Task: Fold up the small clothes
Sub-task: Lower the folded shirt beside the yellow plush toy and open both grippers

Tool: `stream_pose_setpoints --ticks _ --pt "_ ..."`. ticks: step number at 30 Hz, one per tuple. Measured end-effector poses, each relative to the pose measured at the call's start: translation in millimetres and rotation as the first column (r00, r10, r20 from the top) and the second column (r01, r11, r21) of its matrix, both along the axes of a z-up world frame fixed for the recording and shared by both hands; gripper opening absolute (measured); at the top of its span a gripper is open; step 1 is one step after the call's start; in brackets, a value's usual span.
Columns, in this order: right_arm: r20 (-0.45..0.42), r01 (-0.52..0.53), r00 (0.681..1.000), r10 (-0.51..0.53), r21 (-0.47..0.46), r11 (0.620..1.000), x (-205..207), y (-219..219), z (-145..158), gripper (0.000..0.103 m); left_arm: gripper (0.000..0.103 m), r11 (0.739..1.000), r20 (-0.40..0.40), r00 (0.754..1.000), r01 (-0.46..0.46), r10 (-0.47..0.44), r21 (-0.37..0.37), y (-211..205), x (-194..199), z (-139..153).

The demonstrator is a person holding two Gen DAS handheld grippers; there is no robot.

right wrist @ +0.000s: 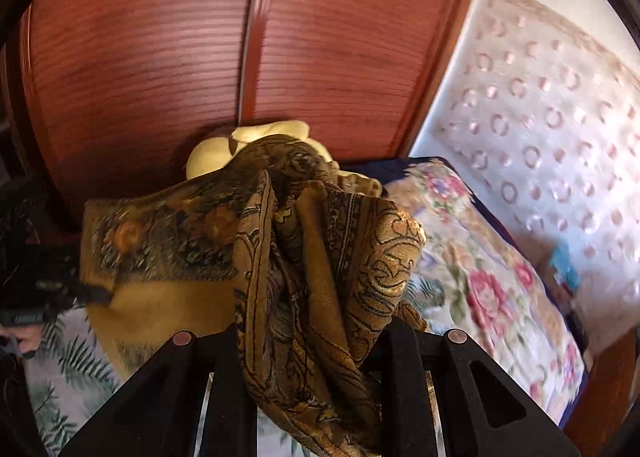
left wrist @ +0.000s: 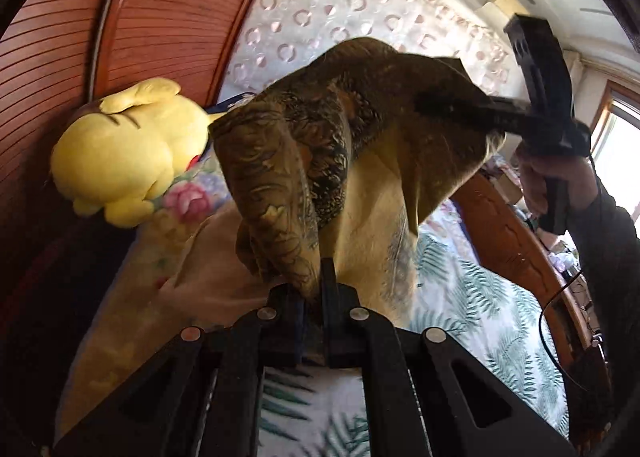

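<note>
A mustard-brown paisley cloth [left wrist: 360,117] hangs in the air above the bed, stretched between both grippers. In the left wrist view my left gripper [left wrist: 316,281] is shut on a bunched corner of it. At the upper right of that view, my right gripper [left wrist: 432,105] pinches the cloth's far edge, held by a person's hand [left wrist: 560,177]. In the right wrist view the cloth [right wrist: 180,249] drapes thickly over my right gripper [right wrist: 320,321] and hides its fingertips. The left gripper [right wrist: 96,293] grips the cloth at the left edge.
A yellow plush toy [left wrist: 120,153] lies on a floral quilt [left wrist: 188,197] at the bed's head, against red-brown louvred doors [left wrist: 80,37]. Below the cloth lies a fern-print sheet [left wrist: 480,297]. A wooden bed frame [left wrist: 512,233] runs along the right, and a patterned curtain [left wrist: 340,9] hangs behind.
</note>
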State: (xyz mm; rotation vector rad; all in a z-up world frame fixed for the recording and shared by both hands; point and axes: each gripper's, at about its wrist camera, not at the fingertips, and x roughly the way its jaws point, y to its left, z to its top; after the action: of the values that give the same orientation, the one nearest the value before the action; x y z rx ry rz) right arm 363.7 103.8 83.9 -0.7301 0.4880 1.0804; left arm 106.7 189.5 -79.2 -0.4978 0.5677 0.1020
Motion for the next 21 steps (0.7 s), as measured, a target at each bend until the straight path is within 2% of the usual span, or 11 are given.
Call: stream_pose_setpoints --ticks 3,6,7,9,12,14,16,18,19,21 --pt "-0.008 0.023 1.000 -0.023 0.012 1.000 10 17 -13 0.024 0.007 1.000 -0.035 0.999 -0.025 0.025 0.011 4 4 -9" --pt "-0.049 0.090 0.995 -0.088 0.054 0.994 22 15 -24 0.043 0.007 0.997 -0.070 0.997 -0.010 0.016 0.080 -5 4 -10" --pt "-0.047 0.104 0.994 -0.101 0.058 0.993 26 21 -29 0.050 0.008 0.996 -0.072 0.997 -0.008 0.014 0.094 -3 1 -13" --pt "-0.014 0.147 0.989 -0.147 0.063 0.987 31 29 -35 0.058 0.010 0.993 -0.077 0.997 -0.008 0.018 0.121 -5 0 -12" --pt "-0.009 0.202 0.979 -0.202 0.093 0.975 34 26 -36 0.058 0.025 0.992 -0.075 0.997 -0.014 0.023 0.125 -2 -5 -10" --pt "-0.016 0.230 0.973 -0.230 0.114 0.966 29 15 -35 0.058 0.043 0.991 -0.065 0.998 -0.016 0.025 0.134 -3 -11 -6" --pt "-0.049 0.248 0.969 -0.243 0.143 0.958 24 0 -34 0.058 0.044 0.987 -0.055 0.998 -0.015 0.024 0.161 -6 -17 -2" --pt "-0.086 0.259 0.965 -0.247 0.169 0.951 14 -17 -36 0.058 0.064 0.981 -0.040 0.999 -0.010 0.018 0.195 -11 -22 6" --pt "-0.098 0.267 0.963 -0.252 0.183 0.946 9 -27 -39 0.058 0.083 0.978 -0.026 1.000 -0.008 0.014 0.207 -14 -26 11" --pt "-0.105 0.281 0.959 -0.265 0.202 0.938 -15 -39 -45 0.058 0.089 0.974 0.004 1.000 0.005 -0.006 0.227 -22 -34 22"
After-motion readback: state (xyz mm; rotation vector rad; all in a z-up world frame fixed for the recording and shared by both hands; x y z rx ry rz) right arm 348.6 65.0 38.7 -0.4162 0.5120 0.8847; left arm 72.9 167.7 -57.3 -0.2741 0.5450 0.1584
